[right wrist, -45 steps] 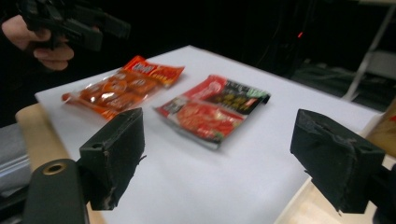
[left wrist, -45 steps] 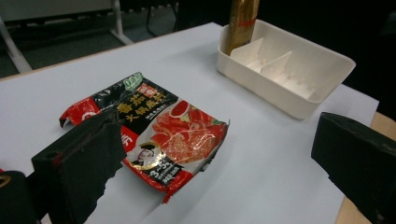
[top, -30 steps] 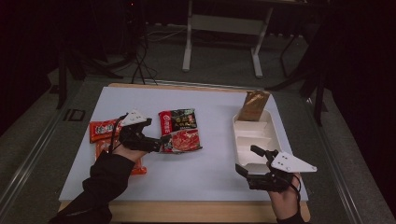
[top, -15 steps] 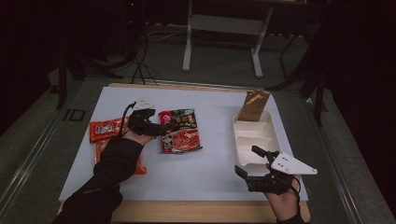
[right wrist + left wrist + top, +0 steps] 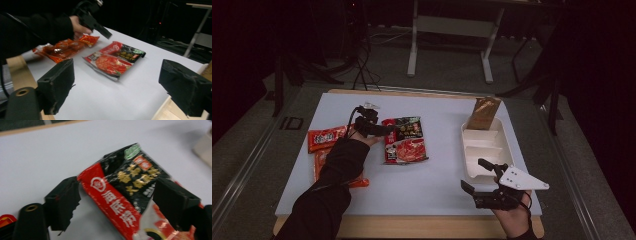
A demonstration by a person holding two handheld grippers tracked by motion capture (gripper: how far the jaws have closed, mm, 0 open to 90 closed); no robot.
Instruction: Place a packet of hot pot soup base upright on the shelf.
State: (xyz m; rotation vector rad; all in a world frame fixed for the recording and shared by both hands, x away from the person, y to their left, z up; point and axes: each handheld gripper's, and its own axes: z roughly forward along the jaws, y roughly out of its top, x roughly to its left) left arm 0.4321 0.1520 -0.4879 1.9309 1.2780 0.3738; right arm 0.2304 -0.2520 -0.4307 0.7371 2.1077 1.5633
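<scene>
The left gripper (image 5: 384, 131) sits at the upper left corner of the red-and-black packet (image 5: 406, 140), which lies flat on the white table (image 5: 437, 185). Seen along that gripper's own view, the packet's corner (image 5: 120, 192) lies between the 2 jaws. The jaws have just been closing, but both still stand clear of the foil, so nothing is clamped; the left gripper (image 5: 116, 202) is still apart around the corner.

Left of the packet lie 2 orange packs (image 5: 328, 139), one behind the other, with the person's dark sleeve (image 5: 332, 175) crossing over the nearer one. In the right gripper view those orange packs (image 5: 62, 47) sit just beyond the packet (image 5: 113, 60), and the left gripper (image 5: 106, 33) points down toward the packet's far end.

Right of the packet, well apart from it, is a white tray (image 5: 487, 147) with compartments, and a brown pouch (image 5: 483, 112) leans at the tray's far end.

The right gripper (image 5: 477, 175) hangs just over the table by the tray's near end, well apart from the packet. Its jaws stand wide apart with nothing between them (image 5: 130, 87).
</scene>
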